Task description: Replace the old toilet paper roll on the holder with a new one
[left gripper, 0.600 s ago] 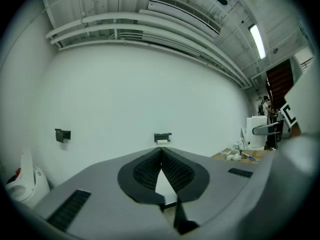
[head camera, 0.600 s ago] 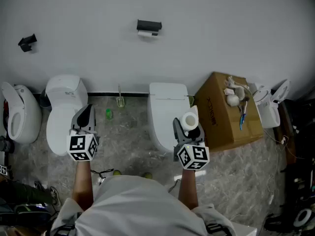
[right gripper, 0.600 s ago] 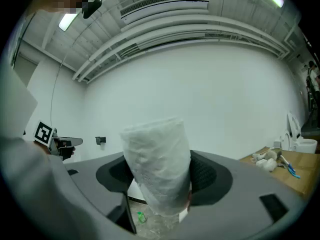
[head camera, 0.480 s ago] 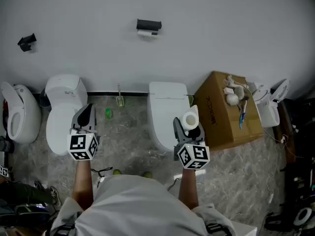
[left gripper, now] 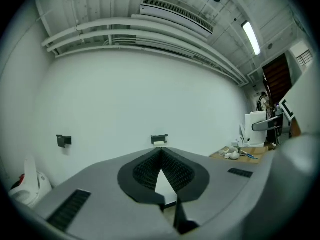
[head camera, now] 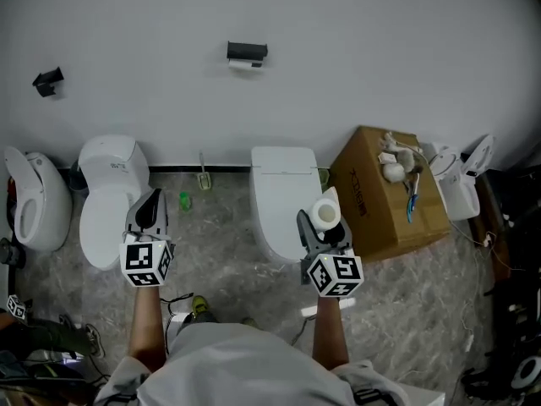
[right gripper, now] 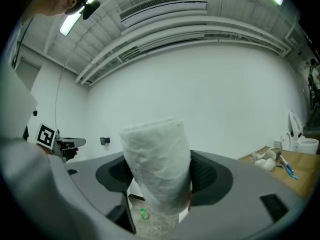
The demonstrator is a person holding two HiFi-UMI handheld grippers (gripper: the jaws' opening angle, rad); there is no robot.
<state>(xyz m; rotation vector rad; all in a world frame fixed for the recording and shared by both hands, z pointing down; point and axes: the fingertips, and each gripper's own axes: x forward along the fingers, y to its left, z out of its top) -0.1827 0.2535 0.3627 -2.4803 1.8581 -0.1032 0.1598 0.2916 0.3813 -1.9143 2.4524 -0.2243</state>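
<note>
Head view: left gripper [head camera: 150, 203] clenched, empty. Right gripper [head camera: 323, 227] grasping new roll [head camera: 325, 212] above toilet [head camera: 279, 184]. Holder [head camera: 247, 53] on wall, well apart. Suggest clearing holder with left first.
Left gripper view: holder dead ahead, white stub under it.
Right gripper view: only here roll's tilt in pads shows; square it before mounting.

A test room set up as a mock washroom.
Several toilets [head camera: 283, 197] are lined along a bare white wall [head camera: 380, 49] with a paper holder [head camera: 247, 53]; a cardboard box [head camera: 372, 201] is set among them, and exposed pipes [left gripper: 125, 25] are seen overhead.
</note>
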